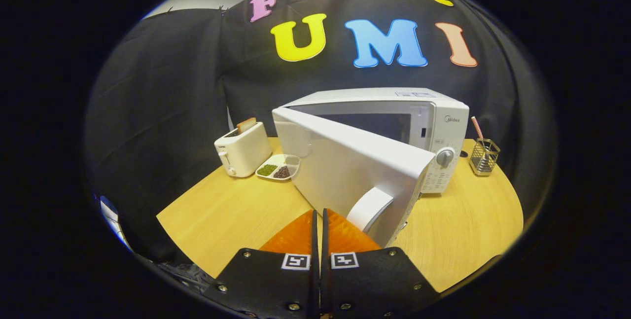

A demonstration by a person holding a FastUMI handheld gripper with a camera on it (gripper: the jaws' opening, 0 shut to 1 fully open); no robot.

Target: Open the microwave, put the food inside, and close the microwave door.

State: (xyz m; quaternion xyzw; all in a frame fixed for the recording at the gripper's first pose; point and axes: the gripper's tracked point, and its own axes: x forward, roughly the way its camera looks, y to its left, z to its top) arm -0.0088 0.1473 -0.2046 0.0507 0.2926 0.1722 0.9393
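Tool (318, 218) fingers together, empty; microwave door (355, 171) edge ajar just ahead.

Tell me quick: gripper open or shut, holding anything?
Gripper: shut, fingers pressed together with nothing between them, just short of the handle on the half-open microwave door.

Even overhead light is falling brightly on the table (222, 215); the microwave door (345, 161) is glaring slightly ahead of the closed fingers (296, 232), edges bending and dimming.
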